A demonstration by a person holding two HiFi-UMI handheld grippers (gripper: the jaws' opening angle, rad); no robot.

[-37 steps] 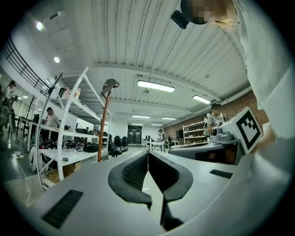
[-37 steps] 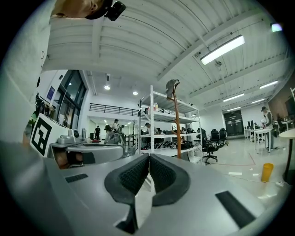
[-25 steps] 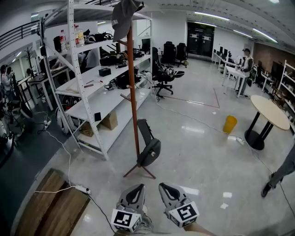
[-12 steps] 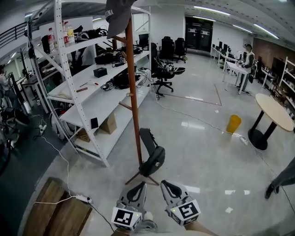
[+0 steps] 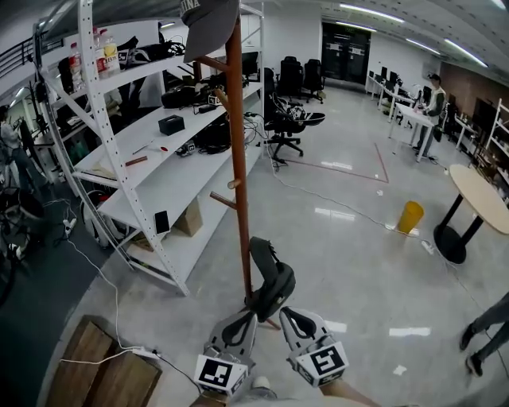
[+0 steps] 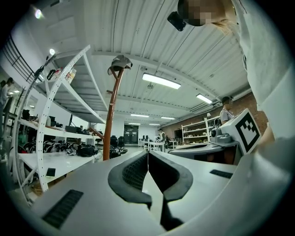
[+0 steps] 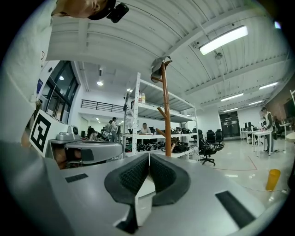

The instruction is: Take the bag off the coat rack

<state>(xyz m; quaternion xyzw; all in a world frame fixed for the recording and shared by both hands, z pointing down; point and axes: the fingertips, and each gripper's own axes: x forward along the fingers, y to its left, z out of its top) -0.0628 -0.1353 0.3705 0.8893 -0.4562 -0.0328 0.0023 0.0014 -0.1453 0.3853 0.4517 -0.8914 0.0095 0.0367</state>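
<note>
A black bag (image 5: 270, 282) hangs low on the brown coat rack (image 5: 238, 159), close to the floor. A grey cap (image 5: 208, 24) sits on the rack's top. My left gripper (image 5: 241, 322) and right gripper (image 5: 293, 318) are side by side at the bottom of the head view, just below the bag and not touching it. Both are shut with nothing between the pads. The left gripper (image 6: 148, 154) points up past the coat rack (image 6: 110, 120) and cap (image 6: 120, 62). The right gripper (image 7: 149, 156) also faces the coat rack (image 7: 166, 110). The bag does not show in either gripper view.
A white shelving unit (image 5: 143, 159) loaded with gear stands left of the rack. A wooden board (image 5: 95, 366) and a cable lie at the lower left. Office chairs (image 5: 290, 119), a yellow bin (image 5: 410, 216), a round table (image 5: 477, 199) and a person's legs (image 5: 485, 334) are to the right.
The coat rack and bag have come closer; the bag now hangs right above the two gripper tips. Both grippers stay shut.
</note>
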